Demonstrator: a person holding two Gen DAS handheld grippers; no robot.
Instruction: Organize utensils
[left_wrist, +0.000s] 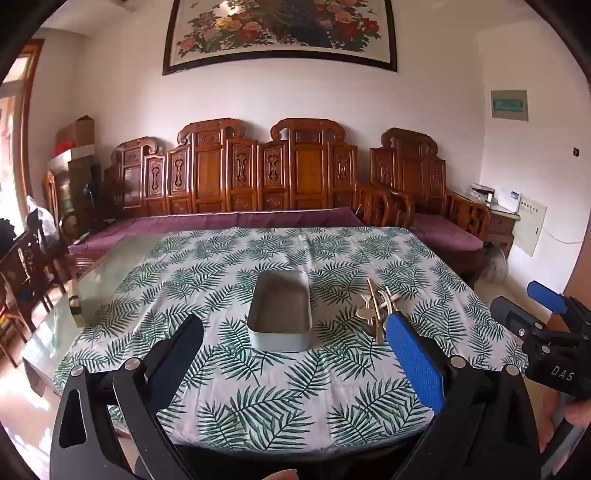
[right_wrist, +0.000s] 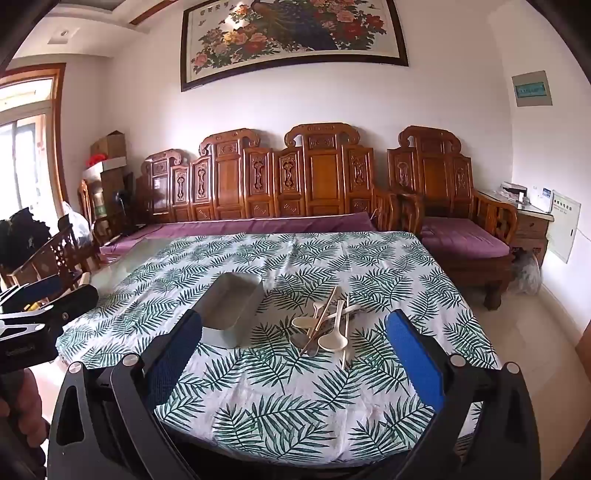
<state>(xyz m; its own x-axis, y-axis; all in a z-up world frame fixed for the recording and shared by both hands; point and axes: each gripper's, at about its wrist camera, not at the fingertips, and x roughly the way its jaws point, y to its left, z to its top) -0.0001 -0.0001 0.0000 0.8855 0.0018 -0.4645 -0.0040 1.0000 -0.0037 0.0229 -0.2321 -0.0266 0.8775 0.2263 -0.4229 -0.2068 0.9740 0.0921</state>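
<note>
Pale spoons and chopsticks lie crisscrossed (one loose heap) just beside an empty grey tin.

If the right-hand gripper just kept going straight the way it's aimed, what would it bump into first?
Probably the pile of spoons and chopsticks, which lies ahead between the open right gripper fingers. The path there looks free, though depth is hard to judge. The grey tin sits off to the left.
</note>
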